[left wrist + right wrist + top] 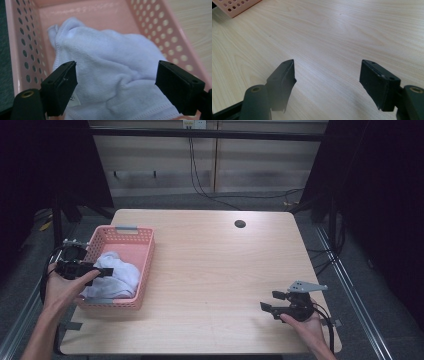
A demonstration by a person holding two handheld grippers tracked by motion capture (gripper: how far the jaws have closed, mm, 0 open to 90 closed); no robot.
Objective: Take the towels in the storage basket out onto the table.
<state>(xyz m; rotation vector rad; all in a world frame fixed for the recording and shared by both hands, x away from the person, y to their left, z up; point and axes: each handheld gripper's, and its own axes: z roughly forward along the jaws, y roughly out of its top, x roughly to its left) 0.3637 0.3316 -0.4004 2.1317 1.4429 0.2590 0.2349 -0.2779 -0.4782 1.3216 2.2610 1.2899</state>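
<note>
White towel [112,62] lies in pink basket [22,37], under spread left claw [116,82].

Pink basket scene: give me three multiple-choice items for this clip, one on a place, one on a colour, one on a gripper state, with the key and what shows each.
1. Where does the white towel lie?
A. on the bare table
B. inside the pink basket
C. on the floor

2. What colour are the gripper jaws?
A. black
B. white
C. pink

3. How do the jaws of the left gripper stand?
A. shut on the towel
B. shut on the basket rim
C. open, the towel between them

Key: 1 B, perforated pink walls surround the towel; 2 A, both gripper views show black jaws; 3 C, a wide gap separates the jaws over the towel. The right gripper is open too, over the table.
</note>
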